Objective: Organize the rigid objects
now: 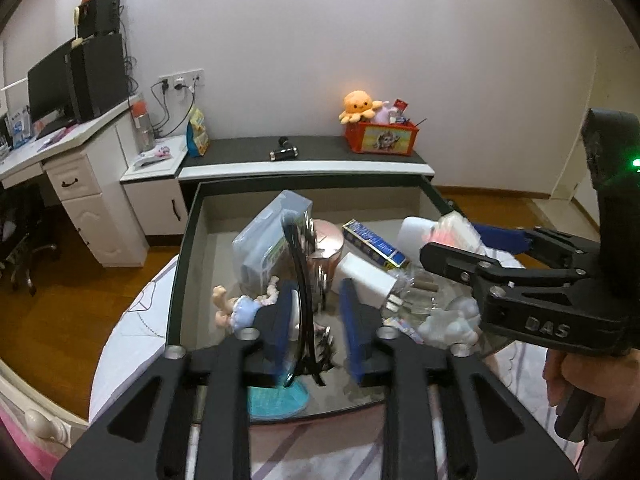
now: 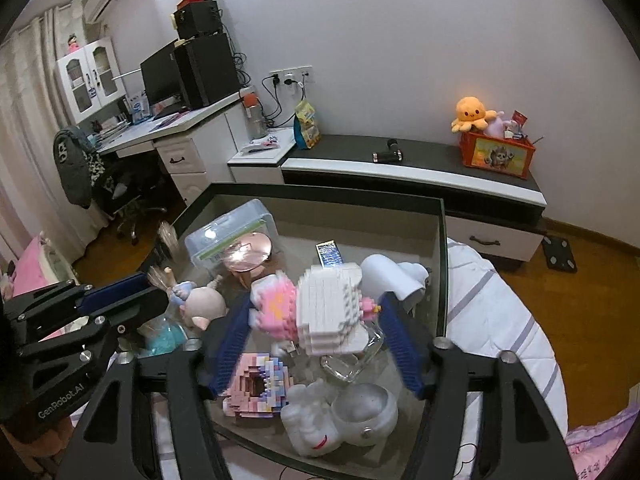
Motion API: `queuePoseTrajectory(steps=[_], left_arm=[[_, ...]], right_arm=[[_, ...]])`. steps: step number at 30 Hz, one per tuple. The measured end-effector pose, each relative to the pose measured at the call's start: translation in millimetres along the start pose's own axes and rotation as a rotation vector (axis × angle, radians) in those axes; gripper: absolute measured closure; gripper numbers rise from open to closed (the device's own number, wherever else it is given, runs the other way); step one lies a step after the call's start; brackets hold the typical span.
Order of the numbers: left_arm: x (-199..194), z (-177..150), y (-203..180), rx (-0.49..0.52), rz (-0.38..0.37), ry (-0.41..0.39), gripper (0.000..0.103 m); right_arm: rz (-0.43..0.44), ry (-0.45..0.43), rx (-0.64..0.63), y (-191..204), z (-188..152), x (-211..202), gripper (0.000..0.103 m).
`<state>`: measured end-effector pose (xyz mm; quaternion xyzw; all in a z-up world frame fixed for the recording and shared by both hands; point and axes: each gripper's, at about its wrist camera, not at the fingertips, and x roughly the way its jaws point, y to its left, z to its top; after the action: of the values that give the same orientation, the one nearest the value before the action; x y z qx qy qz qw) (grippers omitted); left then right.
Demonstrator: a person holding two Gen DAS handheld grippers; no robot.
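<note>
The brick figure (image 2: 332,308) hung between the right gripper (image 2: 320,344)'s parted fingers over the drawer (image 2: 440,264), apparently released. Light but brittle; best held across its flat white sides. The left gripper (image 1: 316,320) stood part-open around a black-rimmed stand (image 1: 300,288), not clamping it.

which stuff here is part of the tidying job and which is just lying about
Part of the job:
grey storage box
white block figure
doll
clear plastic case
white charger
astronaut figure

Just lying about:
orange plush octopus
red toy crate
monitor
snack bag
</note>
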<state>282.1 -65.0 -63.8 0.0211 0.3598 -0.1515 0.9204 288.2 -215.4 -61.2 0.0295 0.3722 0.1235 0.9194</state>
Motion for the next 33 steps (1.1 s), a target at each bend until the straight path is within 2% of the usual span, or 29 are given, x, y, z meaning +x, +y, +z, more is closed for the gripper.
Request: queuePoseTrajectory(steps=[1, 2, 3, 6, 10, 18, 28, 33], left_arm=[[-0.6, -0.6, 0.7, -0.003, 0.016, -0.001, 0.025], [-2.4, -1.1, 1.6, -0.007, 0.037, -0.007, 0.011], [-6.1, -1.8, 2.6, -0.010, 0.049, -0.023, 0.000], [-20.4, -3.4, 2.7, -0.011, 0.042, -0.049, 0.000], [-38.4, -7.3, -0.1, 0.002, 0.073, -0.066, 0.000], [-94.2, -18.6, -3.3, -0.018, 0.077, -0.132, 0.000], [-177.4, -40.2, -13.1, -0.043, 0.080, -0.238, 0.000], [-210.2, -54.8, -19.8, -0.052, 0.090, -0.263, 0.000]], right_arm=[[-0.004, -0.009, 0.006, -1.0, -0.6, -2.3, 0.016], [-0.007, -0.017, 0.015, -2.3, -1.7, -5.5, 0.015], [-0.009, -0.019, 0.027, -3.9, -2.8, -9.2, 0.011], [-0.036, -0.035, 0.048, -5.6, -2.5, -20.4, 0.000], [-0.034, -0.065, 0.095, -6.9, -4.0, -41.7, 0.000], [-0.043, -0.152, 0.129, 8.5, -15.3, -104.9, 0.000], [-0.114, -0.211, 0.124, 32.3, -56.5, -176.3, 0.000], [-0.125, -0.246, 0.102, 45.8, -76.8, -210.2, 0.000]])
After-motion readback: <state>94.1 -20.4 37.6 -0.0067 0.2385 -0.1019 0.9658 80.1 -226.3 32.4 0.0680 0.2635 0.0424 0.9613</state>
